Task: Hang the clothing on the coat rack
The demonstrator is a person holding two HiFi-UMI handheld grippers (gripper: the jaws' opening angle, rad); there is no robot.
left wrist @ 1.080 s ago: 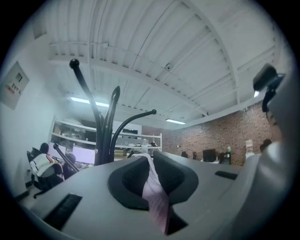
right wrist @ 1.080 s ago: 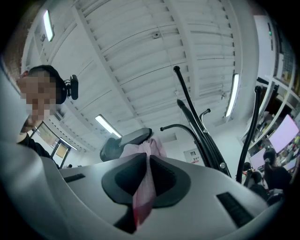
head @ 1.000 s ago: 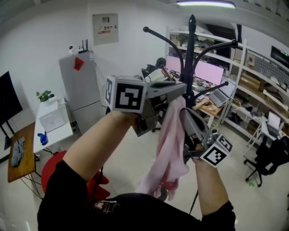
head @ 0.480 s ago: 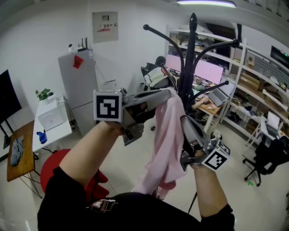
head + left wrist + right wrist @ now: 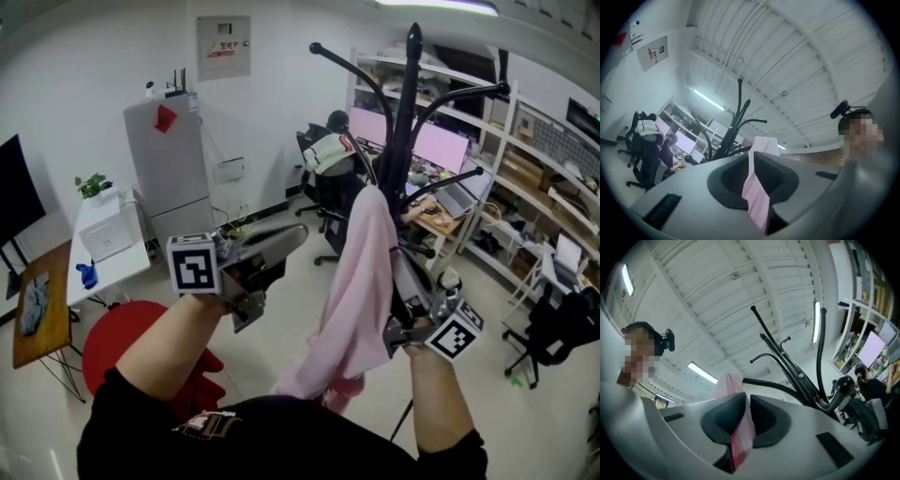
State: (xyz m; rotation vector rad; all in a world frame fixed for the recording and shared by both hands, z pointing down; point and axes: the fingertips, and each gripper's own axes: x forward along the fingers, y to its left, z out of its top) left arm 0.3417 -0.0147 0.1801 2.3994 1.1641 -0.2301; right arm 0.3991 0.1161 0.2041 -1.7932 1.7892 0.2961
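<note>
1. My left gripper has dropped down and to the left in the last second. Before that it was up at the top of the cloth. It now stands clear of the cloth and, as I read it, released. Its jaws leave only a narrow slit, and the pink showing there looks like cloth beyond them, not cloth pinched.
2. My right gripper has kept its place low against the cloth. Its jaws are opening, with a fold of pink between them that touches both pads, so it is only just grasping the cloth.
3. The pink garment hangs between the two grippers, apart from the left one's tip and touching the right one. Its top sits above both. It falls as a long, narrow drape, creased lengthwise, and bunches into a loose clump below the right gripper.
4. The top holds its height with the left gripper gone, so I judge it is caught on the coat rack. In the right gripper view a rack arm runs just behind the cloth's top, but the cloth hides the contact itself.
5. That puts the hanging nearly done. What I judge is left is for the right gripper to finish letting go and draw back without dragging the cloth off.
6. The rack's pole stands directly behind the garment, and its upper arms curve up well above both grippers.
</note>
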